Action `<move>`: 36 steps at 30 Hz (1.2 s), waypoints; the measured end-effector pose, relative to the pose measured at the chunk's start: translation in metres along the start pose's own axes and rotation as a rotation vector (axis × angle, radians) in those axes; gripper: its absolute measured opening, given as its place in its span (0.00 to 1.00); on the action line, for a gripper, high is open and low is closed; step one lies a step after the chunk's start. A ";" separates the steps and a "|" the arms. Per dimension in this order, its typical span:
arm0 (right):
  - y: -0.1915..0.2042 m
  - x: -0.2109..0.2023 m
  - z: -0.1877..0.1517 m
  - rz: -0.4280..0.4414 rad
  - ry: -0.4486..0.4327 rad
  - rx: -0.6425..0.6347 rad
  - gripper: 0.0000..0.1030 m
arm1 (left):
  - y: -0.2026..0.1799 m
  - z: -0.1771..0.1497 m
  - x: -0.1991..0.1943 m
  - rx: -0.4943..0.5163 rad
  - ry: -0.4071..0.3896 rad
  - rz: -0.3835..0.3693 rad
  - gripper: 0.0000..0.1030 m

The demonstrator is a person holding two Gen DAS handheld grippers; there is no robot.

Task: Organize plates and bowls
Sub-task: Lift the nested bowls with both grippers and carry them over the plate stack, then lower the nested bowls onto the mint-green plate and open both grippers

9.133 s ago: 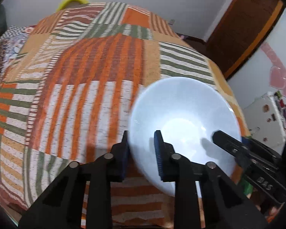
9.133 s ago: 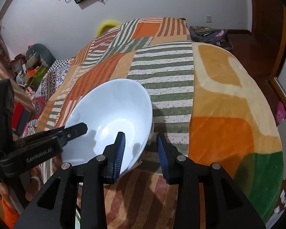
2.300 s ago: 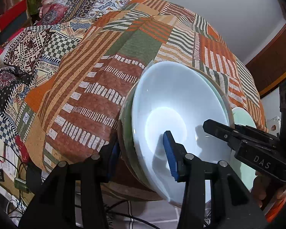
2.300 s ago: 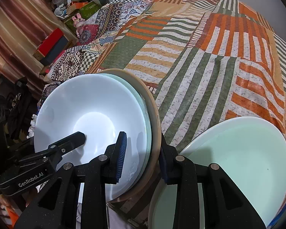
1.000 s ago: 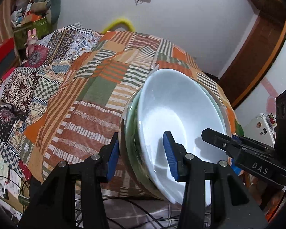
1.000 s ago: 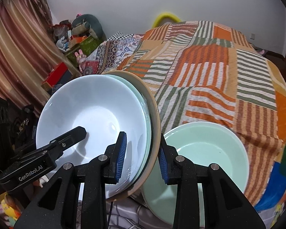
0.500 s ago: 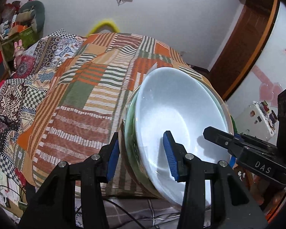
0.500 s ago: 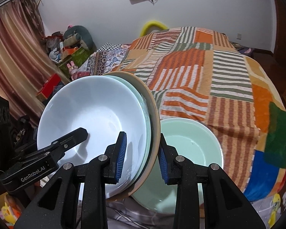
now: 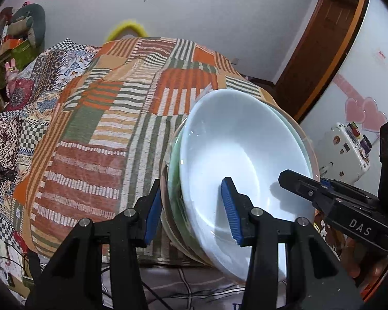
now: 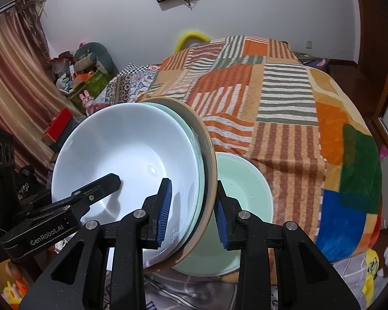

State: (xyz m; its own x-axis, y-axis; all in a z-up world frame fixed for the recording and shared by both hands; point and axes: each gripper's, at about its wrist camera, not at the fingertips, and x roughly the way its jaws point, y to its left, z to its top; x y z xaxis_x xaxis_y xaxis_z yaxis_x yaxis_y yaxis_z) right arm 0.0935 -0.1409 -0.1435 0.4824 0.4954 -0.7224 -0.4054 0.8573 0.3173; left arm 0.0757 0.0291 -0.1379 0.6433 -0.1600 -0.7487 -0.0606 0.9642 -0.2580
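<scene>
A stack of dishes hangs tilted over the near edge of the bed: a white bowl on top, a pale green plate under it and a tan plate at the bottom. My left gripper is shut on the stack's left rim, with one pad inside the white bowl. My right gripper is shut on the opposite rim. One finger of the right gripper shows in the left wrist view. A pale green bowl lies on the bed, partly hidden under the stack.
A striped patchwork bedspread covers the bed behind the stack. A wooden door and a white sticker-covered case stand to the right. Curtains and a cluttered shelf are on the left. Cables trail on the floor below.
Both grippers carried the stack sideways together along the bed's near edge, rolling a little. The pale green bowl now sits closer under the stack. Neither grip changed.
</scene>
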 end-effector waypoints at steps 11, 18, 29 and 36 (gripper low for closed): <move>-0.013 0.003 -0.010 -0.015 0.034 0.041 0.28 | -0.005 -0.008 0.022 0.000 0.066 -0.015 0.44; -0.019 0.008 -0.016 -0.020 0.061 0.066 0.28 | -0.007 -0.011 0.037 0.004 0.107 -0.014 0.44; -0.030 0.018 -0.023 -0.027 0.099 0.105 0.28 | -0.009 -0.013 0.062 -0.002 0.178 -0.013 0.44; -0.032 0.026 -0.025 -0.029 0.122 0.116 0.28 | -0.007 -0.014 0.073 -0.012 0.206 -0.011 0.44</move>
State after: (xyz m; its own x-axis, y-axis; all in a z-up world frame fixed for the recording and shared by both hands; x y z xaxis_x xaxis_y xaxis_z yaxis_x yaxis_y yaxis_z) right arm 0.0994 -0.1596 -0.1877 0.3916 0.4554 -0.7996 -0.2965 0.8850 0.3588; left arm 0.1122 0.0081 -0.1994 0.4746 -0.2115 -0.8544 -0.0645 0.9597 -0.2734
